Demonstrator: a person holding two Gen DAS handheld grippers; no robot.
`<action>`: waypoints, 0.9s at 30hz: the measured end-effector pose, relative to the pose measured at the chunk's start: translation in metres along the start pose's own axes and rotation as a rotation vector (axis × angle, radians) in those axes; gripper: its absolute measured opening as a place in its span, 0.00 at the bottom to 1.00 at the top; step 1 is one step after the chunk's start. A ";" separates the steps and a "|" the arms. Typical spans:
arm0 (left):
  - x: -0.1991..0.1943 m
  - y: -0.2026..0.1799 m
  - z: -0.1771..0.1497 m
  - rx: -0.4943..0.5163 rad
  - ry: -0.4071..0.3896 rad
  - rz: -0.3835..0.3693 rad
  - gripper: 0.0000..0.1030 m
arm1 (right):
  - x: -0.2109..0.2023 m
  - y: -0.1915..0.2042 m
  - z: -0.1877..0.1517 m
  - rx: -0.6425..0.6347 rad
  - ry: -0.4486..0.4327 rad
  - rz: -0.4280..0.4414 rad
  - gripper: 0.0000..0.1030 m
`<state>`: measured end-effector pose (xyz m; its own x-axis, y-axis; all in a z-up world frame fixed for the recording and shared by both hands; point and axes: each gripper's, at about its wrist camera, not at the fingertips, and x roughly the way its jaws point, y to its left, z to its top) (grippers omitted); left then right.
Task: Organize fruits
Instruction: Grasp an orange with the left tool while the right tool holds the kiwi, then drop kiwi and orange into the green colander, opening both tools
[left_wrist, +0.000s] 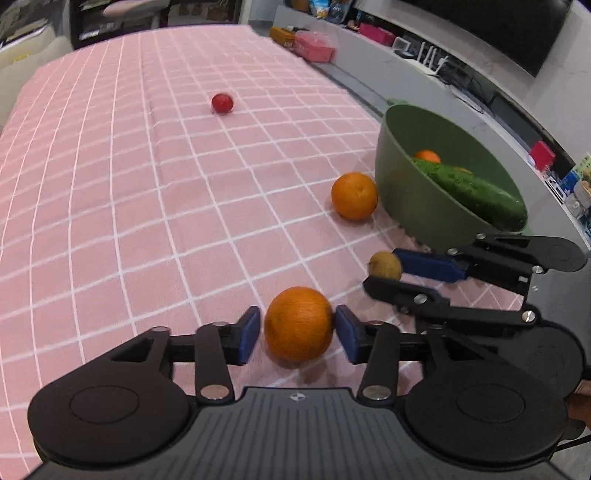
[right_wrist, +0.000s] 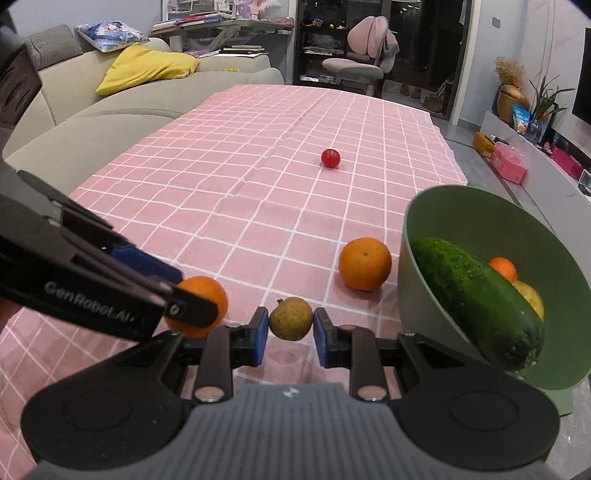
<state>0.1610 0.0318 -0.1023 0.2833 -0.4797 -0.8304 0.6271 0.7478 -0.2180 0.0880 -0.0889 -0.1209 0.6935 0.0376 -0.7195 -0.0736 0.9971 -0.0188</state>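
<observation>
Left gripper (left_wrist: 298, 334) sits nearest the lens in the left wrist view, jaws spread either side of a near orange (left_wrist: 298, 324). A narrow gap shows at the left pad (left_wrist: 248, 334); the right pad lies at the fruit's skin, and contact cannot be confirmed through the blur. The orange appears to rest on the pink checked tablecloth (left_wrist: 147, 206), not lifted.

Right gripper (right_wrist: 290, 334), seen from its own camera, straddles a small yellow-green fruit (right_wrist: 290, 318) with a short stem. Both blue pads stand just beside it, slim gaps visible on each side; jaws not clamped. The fruit lies on the table. The left wrist view shows the same gripper at the right, its blue finger (left_wrist: 428, 264) reaching to the fruit.

Beyond, a second orange (right_wrist: 365, 264) rests on the cloth just beside the outer wall of a green bowl (right_wrist: 417, 236). The bowl stands at the table's right edge. Inside it lies a cucumber (right_wrist: 476, 299), tilted, one end near the rim. Behind the cucumber show a small orange fruit (right_wrist: 503, 267) and part of a yellow one (right_wrist: 532, 295), kind not determinable.

Farther out, well apart from everything else, a small round red fruit (right_wrist: 330, 158) sits alone near mid-table.

Past the table: a beige sofa (right_wrist: 110, 110) with a yellow cushion (right_wrist: 147, 68), and a pink chair (right_wrist: 365, 55).
</observation>
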 end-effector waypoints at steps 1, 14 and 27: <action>0.001 0.001 -0.001 -0.005 0.008 -0.005 0.61 | 0.000 -0.001 0.000 0.005 0.003 -0.001 0.22; -0.020 0.017 -0.009 -0.151 -0.008 -0.083 0.49 | -0.023 -0.006 0.009 0.004 -0.032 0.026 0.22; -0.065 -0.047 0.041 0.008 -0.102 -0.051 0.49 | -0.081 -0.068 0.056 0.058 -0.062 0.092 0.22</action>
<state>0.1428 0.0088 -0.0172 0.3230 -0.5611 -0.7621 0.6483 0.7178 -0.2537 0.0773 -0.1559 -0.0227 0.7288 0.1314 -0.6720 -0.0987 0.9913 0.0867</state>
